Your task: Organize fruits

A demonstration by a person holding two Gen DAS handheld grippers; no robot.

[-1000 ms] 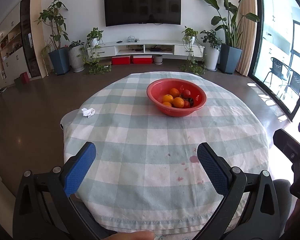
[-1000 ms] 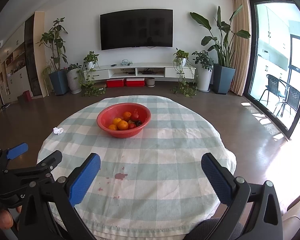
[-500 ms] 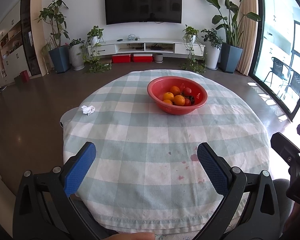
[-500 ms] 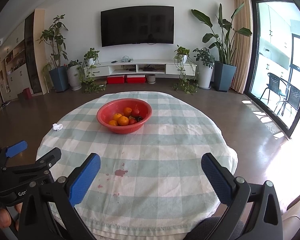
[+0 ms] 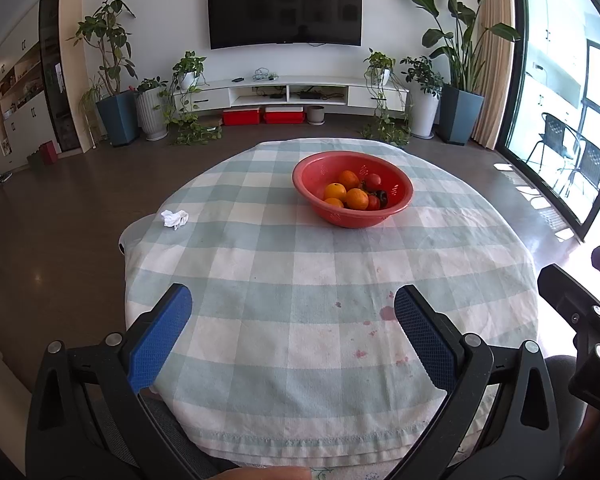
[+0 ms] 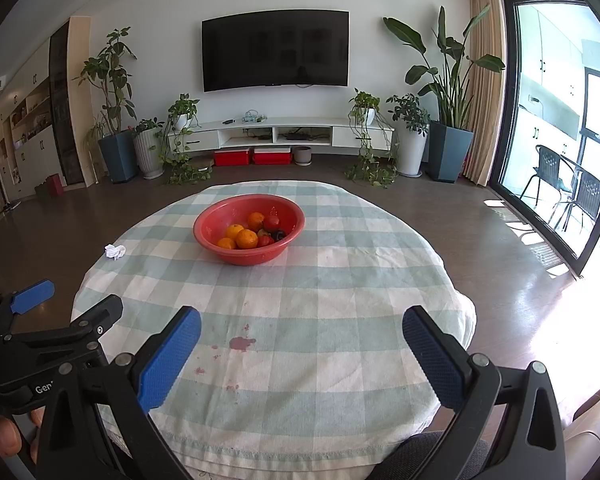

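Observation:
A red bowl (image 5: 396, 210) stands on the far half of a round table with a checked cloth (image 5: 300, 280). It holds several oranges (image 5: 357, 199), red fruits (image 5: 373, 180) and a dark one (image 5: 382, 197). It also shows in the right wrist view (image 6: 216, 250), with oranges (image 6: 247, 239) inside. My left gripper (image 5: 293, 332) is open and empty over the near table edge, well short of the bowl. My right gripper (image 6: 301, 350) is open and empty beside it, to the right. The left gripper also shows in the right wrist view (image 6: 70, 304).
A crumpled white tissue (image 5: 175, 218) lies near the table's left edge. Red stains (image 5: 387, 312) mark the cloth in front of the grippers. Beyond the table are dark floor, a TV unit (image 5: 284, 92), potted plants (image 5: 116, 80) and a glass door (image 5: 568, 120).
Both views have risen and tilted slightly, so the bowl sits a little lower in the frames. Both grippers stay open and empty.

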